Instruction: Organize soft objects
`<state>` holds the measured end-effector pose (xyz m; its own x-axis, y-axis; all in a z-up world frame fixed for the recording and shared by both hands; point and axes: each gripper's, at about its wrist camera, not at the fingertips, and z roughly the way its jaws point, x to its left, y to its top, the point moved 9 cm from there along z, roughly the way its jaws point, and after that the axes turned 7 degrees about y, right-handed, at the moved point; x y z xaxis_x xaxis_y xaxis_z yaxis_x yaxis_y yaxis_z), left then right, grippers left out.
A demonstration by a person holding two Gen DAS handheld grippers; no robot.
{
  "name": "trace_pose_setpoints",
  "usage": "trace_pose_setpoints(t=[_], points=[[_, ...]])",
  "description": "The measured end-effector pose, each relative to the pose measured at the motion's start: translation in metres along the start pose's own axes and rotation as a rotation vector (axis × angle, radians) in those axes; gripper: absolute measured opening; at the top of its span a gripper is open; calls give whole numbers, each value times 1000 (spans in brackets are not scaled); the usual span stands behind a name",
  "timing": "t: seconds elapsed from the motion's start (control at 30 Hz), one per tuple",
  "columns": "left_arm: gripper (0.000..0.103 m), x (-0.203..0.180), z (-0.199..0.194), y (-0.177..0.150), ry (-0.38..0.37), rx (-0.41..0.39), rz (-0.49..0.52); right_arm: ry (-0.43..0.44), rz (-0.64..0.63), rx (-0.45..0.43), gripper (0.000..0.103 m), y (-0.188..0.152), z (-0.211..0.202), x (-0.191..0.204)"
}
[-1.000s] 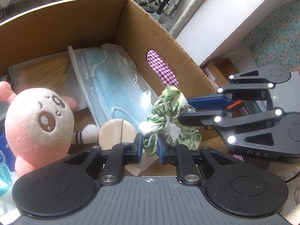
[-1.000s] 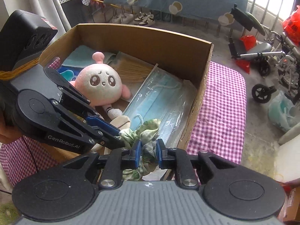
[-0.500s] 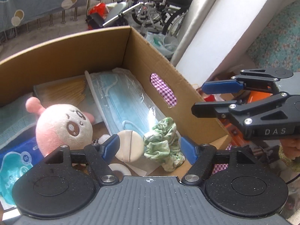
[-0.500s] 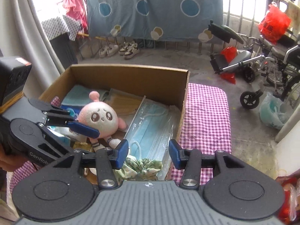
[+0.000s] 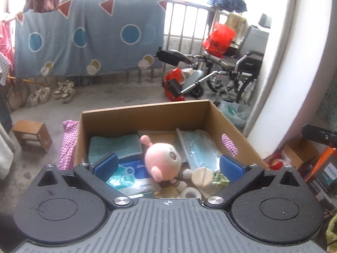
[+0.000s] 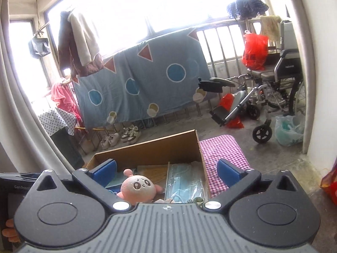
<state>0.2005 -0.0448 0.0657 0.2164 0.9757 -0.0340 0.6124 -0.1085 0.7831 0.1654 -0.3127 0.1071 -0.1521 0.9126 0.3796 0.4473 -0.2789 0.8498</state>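
An open cardboard box [image 5: 147, 109] holds a pink plush toy [image 5: 163, 161], a pack of blue masks [image 5: 200, 147], a teal cloth [image 5: 113, 145] and a green tie-dye scrunchie [image 5: 220, 178] at its near right corner. My left gripper [image 5: 168, 165] hangs above and behind the box, its jaws opening wide with nothing between them. From the right wrist view, the box [image 6: 147, 145], the plush [image 6: 137, 187] and the masks [image 6: 185, 181] show below my right gripper [image 6: 166, 169]. Its jaws are opening too, and nothing is between them. Only a sliver of the scrunchie [image 6: 195, 200] shows there.
The box stands on a pink checked cloth [image 6: 223, 149]. A wheelchair [image 5: 231, 71] and a red bag [image 5: 218, 40] are at the back right. Shoes [image 5: 63, 90] line the blue sheet [image 5: 84, 42]. A small brown box [image 5: 31, 135] sits left; a white wall [image 5: 280, 84] rises right.
Both grippers let go of the green scrunchie and opened wide. They rose and drew back from the box, tilting up. The scrunchie now lies in the box's near right corner.
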Motion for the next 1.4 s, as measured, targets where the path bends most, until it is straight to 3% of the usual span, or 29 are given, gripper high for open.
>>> trace_pose_setpoints(t=[0.2, 0.4, 0.5, 0.67, 0.9, 1.4], points=[[103, 26, -9, -12, 235, -26, -19, -141, -77, 38, 103, -13, 15, 20], [103, 28, -1, -14, 250, -45, 42, -228, -195, 64, 103, -18, 36, 51], [103, 28, -5, -17, 323, -80, 44, -245, -234, 26, 103, -14, 37, 66], [103, 35, 10, -26, 306, 21, -34, -254, -299, 123, 103, -27, 55, 84], [103, 36, 25, -45, 312, 129, -72, -234, -265, 282, 103, -57, 82, 88], [103, 31, 24, -46, 349, 150, -41, -236, -207, 360, 103, -73, 89, 72]])
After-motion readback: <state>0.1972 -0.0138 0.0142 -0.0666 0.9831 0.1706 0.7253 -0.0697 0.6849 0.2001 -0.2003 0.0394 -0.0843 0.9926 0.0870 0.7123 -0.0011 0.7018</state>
